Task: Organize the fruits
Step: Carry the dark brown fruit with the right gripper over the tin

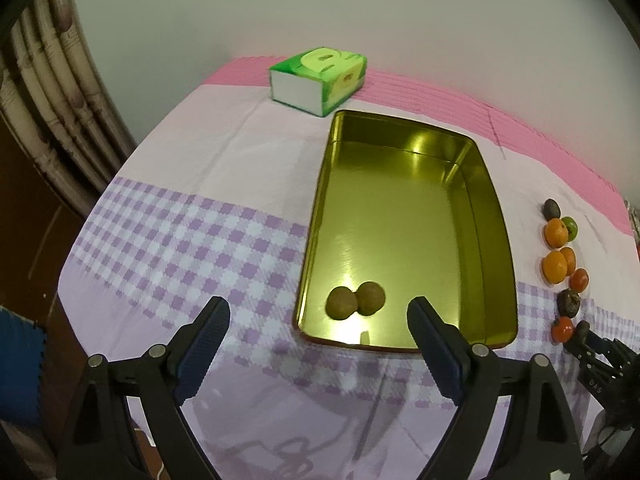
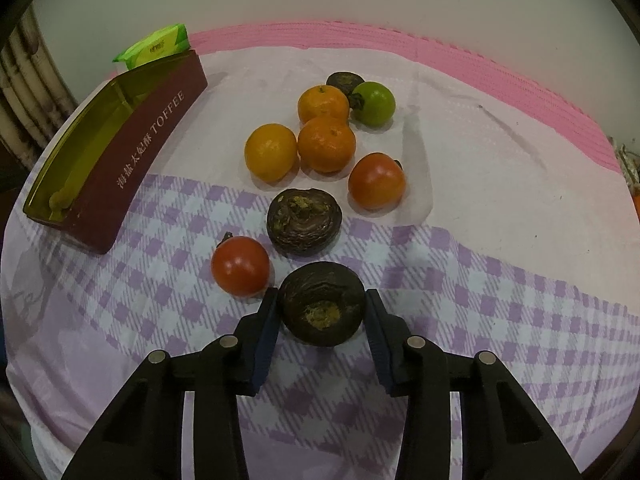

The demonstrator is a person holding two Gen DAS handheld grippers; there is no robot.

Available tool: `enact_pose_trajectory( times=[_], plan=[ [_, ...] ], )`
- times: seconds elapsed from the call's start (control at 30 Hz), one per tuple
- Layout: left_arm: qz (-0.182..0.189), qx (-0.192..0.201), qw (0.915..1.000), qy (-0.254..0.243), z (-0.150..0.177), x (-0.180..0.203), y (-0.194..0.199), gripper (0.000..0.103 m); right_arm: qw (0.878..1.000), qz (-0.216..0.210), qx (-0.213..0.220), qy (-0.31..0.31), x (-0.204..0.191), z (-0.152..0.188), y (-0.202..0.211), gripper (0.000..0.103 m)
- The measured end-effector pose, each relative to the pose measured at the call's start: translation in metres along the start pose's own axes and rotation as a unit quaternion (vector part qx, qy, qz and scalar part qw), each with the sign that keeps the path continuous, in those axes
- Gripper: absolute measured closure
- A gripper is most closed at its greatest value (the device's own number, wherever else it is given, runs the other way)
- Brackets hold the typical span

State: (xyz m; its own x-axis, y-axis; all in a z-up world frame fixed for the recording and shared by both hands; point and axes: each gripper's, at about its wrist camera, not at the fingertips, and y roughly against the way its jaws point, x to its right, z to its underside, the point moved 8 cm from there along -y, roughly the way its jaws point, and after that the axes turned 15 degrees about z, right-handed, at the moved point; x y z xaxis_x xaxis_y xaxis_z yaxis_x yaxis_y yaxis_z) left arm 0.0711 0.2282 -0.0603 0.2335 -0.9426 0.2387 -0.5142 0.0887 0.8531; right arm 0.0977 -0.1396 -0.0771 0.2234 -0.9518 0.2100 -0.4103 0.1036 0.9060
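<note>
A gold tin tray (image 1: 496,240) lies on the table with two brown round fruits (image 1: 356,300) at its near end. My left gripper (image 1: 320,320) is open and empty just in front of the tray's near edge. My right gripper (image 2: 322,308) is shut on a dark brown water chestnut (image 2: 322,304) resting on the cloth; it also shows at the left wrist view's right edge (image 1: 588,340). Beyond it lie a red tomato (image 2: 240,266), another dark chestnut (image 2: 304,222), an orange-red tomato (image 2: 376,180), three oranges (image 2: 326,142), a green fruit (image 2: 374,103) and a third dark one (image 2: 342,80).
A green tissue pack (image 1: 320,78) lies behind the tray near the wall. The tray's maroon side reads TOFFEE (image 2: 152,132). A purple checked cloth (image 1: 180,240) covers the table over a pink mat (image 2: 480,52). A curtain (image 1: 48,92) hangs at the left.
</note>
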Motion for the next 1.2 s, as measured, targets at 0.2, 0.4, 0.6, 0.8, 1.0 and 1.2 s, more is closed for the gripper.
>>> enact_pose_trajectory(
  times=[0.2,0.4,0.6,0.8,1.0,1.2],
  plan=[
    [-0.005,0.003,0.9997,0.024,0.001,-0.017,0.004,0.012,1.0,0.0,0.014,-0.007,0.002,-0.011,0.01,0.061],
    [-0.019,0.013,0.9987,0.046,-0.001,-0.034,0.011,0.012,0.999,-0.018,0.043,0.006,-0.01,-0.04,0.036,0.061],
    [-0.036,0.023,0.9973,0.06,0.003,-0.051,0.021,0.012,0.994,-0.07,0.075,0.047,-0.073,-0.08,0.063,0.061],
    [-0.043,0.036,0.9941,0.093,0.002,-0.068,0.023,0.012,0.984,-0.111,0.089,0.107,-0.153,-0.099,0.078,0.061],
    [-0.06,0.059,0.9893,0.119,-0.001,-0.083,0.031,0.012,0.979,-0.122,0.075,0.146,-0.202,-0.099,0.067,0.061],
    [-0.061,0.057,0.9886,0.125,-0.001,-0.087,0.029,0.012,0.977,-0.12,0.05,0.171,-0.22,-0.093,0.049,0.061]
  ],
)
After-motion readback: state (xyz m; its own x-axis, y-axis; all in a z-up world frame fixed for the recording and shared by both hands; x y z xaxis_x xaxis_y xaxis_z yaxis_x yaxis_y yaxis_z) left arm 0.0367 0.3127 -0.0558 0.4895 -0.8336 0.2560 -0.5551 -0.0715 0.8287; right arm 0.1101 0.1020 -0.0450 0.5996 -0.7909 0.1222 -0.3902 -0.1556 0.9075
